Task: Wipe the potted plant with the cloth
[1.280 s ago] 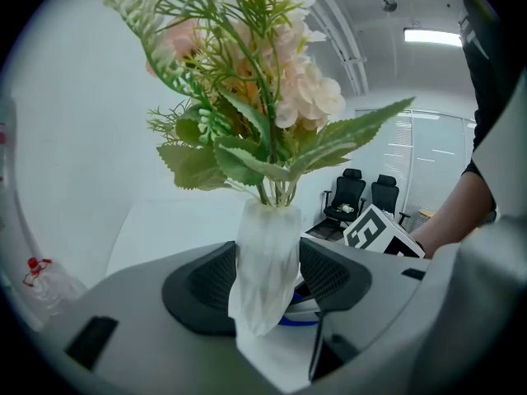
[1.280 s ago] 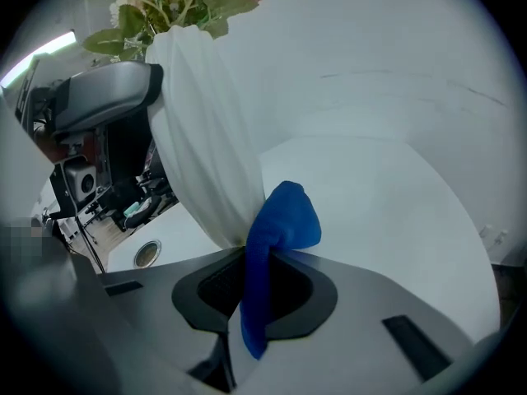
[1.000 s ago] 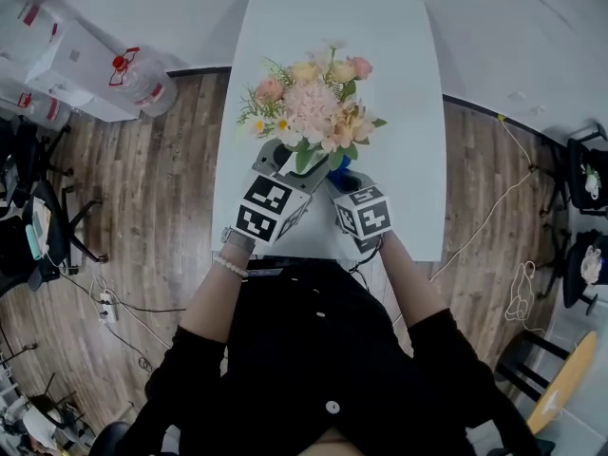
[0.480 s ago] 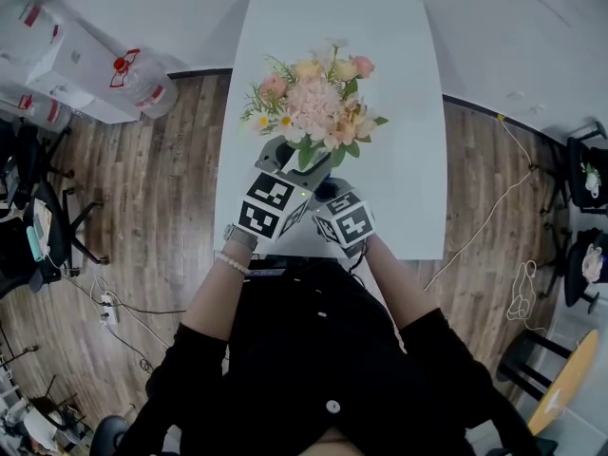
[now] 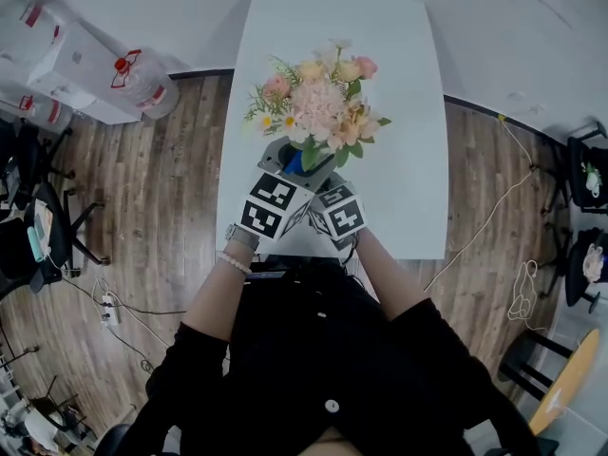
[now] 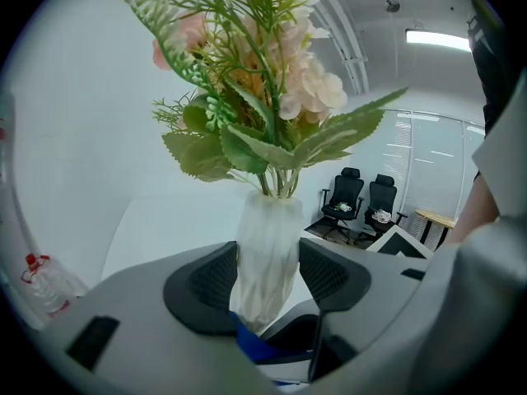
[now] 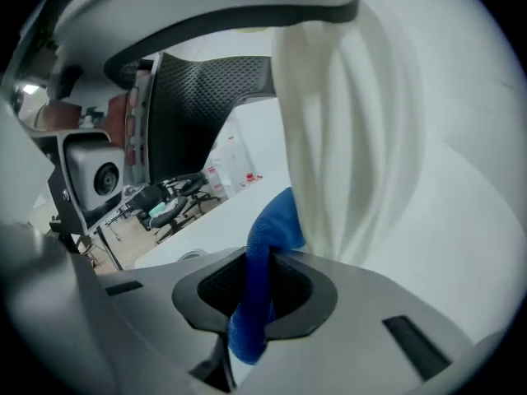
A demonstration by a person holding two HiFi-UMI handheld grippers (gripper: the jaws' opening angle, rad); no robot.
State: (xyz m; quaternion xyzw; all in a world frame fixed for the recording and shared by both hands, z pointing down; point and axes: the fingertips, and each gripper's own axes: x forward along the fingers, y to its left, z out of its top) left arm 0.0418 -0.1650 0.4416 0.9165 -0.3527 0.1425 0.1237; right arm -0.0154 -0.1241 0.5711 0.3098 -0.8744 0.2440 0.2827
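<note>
Blue cloth [image 7: 276, 225] nipped by down-tilted right claw [image 7: 257, 285] | left claw [image 6: 268, 276] clasps vase [image 6: 272, 220]

A white surface [image 5: 399, 84] stretches away from me above a wood floor [image 5: 171, 188]. The plant [image 5: 318, 112], in a pale ribbed vase [image 6: 265, 253], stands upright at its near end, a little left of the middle; the vase's foot is hidden from me.

White table [image 5: 408, 65], water jug [image 5: 142, 82], wood floor [image 5: 161, 217]
</note>
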